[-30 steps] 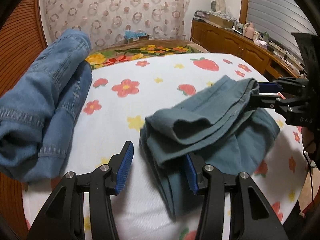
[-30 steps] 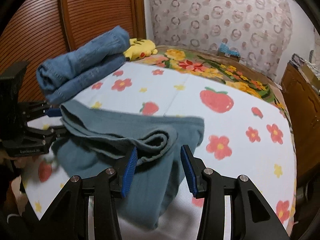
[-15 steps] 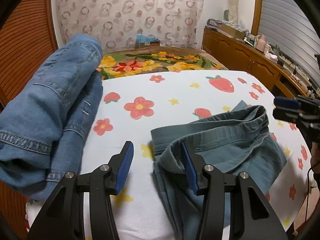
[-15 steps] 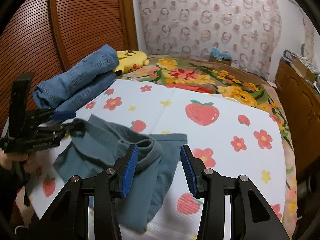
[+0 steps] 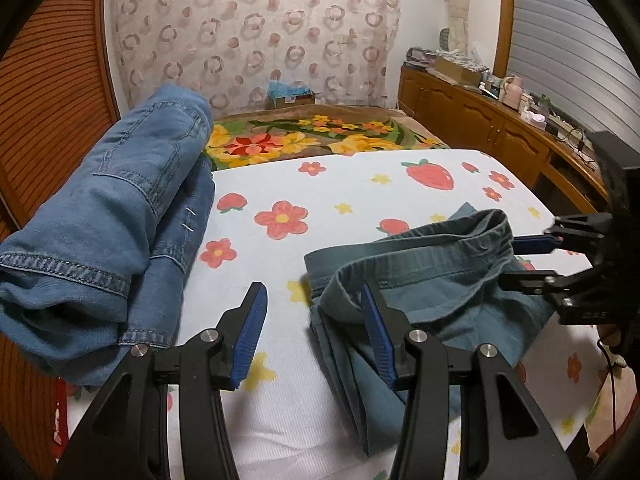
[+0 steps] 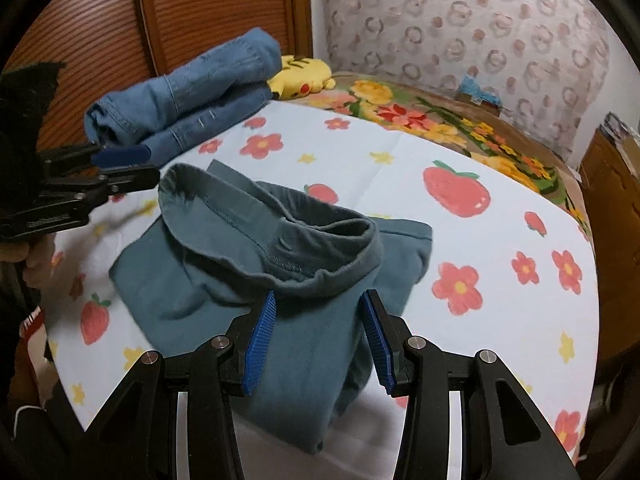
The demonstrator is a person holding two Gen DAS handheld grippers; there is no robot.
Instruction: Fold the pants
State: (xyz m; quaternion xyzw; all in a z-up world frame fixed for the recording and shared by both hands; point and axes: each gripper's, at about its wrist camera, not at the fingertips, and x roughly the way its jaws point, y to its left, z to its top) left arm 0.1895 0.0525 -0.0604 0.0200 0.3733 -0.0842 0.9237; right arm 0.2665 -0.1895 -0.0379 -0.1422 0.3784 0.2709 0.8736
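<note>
The teal pants [image 6: 256, 280] are lying folded on the strawberry-print sheet [image 6: 400, 184], long axis running between the two grippers, soft knit bunching at the elastic waistband (rim curling upward). The left gripper [image 5: 316, 332] and right gripper [image 6: 320, 332] are both standing half open, gripping nothing. Folded denim jeans [image 5: 104, 224] are resting beside.

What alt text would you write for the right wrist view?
Folded teal pants lie on a white strawberry-and-flower bedsheet, waistband on top, the right hand-held gripper open just above them. The left hand-held gripper is at the left edge; folded blue jeans lie behind.
</note>
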